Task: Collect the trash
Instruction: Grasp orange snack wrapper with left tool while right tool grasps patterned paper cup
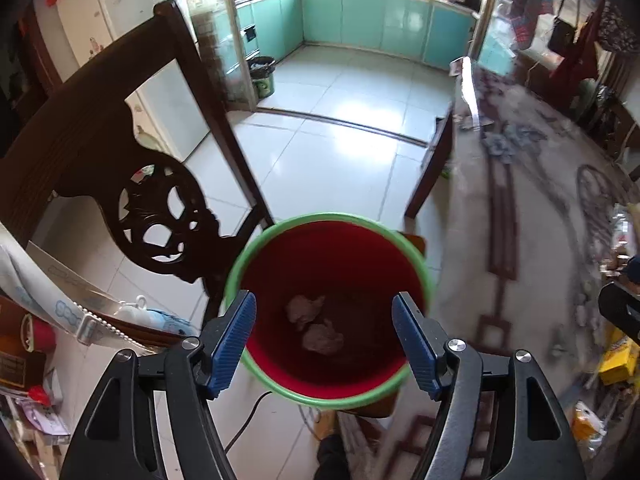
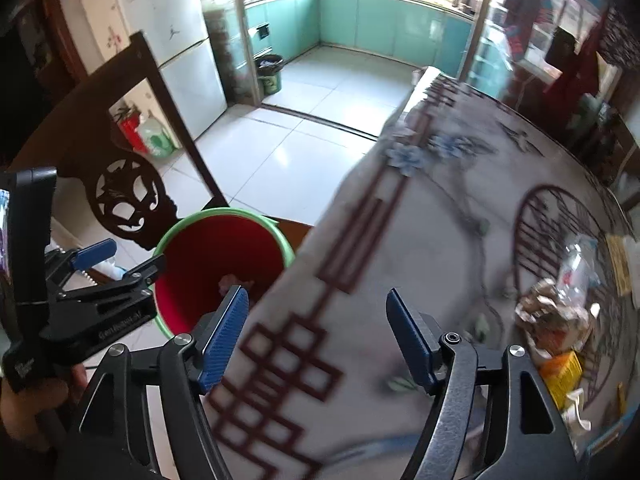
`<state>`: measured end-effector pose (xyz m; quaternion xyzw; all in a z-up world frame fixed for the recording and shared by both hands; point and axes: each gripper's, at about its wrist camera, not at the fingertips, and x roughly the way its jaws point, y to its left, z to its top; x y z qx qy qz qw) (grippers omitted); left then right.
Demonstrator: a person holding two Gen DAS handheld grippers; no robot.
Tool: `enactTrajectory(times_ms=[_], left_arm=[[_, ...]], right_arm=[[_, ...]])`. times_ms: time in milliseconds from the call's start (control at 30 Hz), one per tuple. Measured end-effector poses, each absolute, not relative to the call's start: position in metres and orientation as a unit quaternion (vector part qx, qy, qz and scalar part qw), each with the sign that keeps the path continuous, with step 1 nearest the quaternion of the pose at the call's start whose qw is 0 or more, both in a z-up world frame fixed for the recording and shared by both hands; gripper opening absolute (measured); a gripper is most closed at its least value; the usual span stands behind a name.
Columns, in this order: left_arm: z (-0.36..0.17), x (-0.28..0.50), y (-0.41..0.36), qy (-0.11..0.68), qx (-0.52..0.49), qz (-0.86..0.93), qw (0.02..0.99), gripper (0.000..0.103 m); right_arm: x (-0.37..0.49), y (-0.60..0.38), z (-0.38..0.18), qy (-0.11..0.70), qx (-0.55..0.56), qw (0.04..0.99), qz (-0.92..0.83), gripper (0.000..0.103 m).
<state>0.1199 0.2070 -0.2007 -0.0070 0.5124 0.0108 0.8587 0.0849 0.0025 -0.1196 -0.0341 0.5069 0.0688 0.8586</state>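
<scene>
Down in the red bin (image 1: 328,264) with the green rim lie two crumpled paper wads (image 1: 314,324), resting on its bottom and touching each other. My left claw (image 1: 324,344) hangs right over the bin's mouth, its blue pads spread wide with nothing between them. The bin stands on the tiled floor (image 1: 328,152), just beside the corner of the table (image 2: 420,240) and in front of a dark carved wooden chair (image 1: 132,184). My right claw (image 2: 316,340) is over the table's patterned cloth, jaws wide apart and empty as well. Further right on the table more trash waits: a crushed clear plastic bottle (image 2: 576,268), a crinkled brown wrapper (image 2: 552,312) and an orange carton (image 2: 562,372), all close together. Beyond the floor, turquoise kitchen cabinets (image 1: 384,20) line the far wall.
</scene>
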Motion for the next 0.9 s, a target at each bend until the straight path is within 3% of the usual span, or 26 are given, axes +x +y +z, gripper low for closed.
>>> enactTrajectory(times_ms=[500,900], left_arm=[[-0.145,0.043,0.035,0.471,0.022,-0.124,0.873,0.07],[-0.169,-0.007,-0.047,0.536,0.027,-0.189,0.823,0.07]], right_arm=[[-0.012,-0.184,-0.095,0.497,0.041,0.866,-0.014,0.079],[-0.032,-0.256,-0.152,0.539,0.069,0.838,-0.044,0.08]])
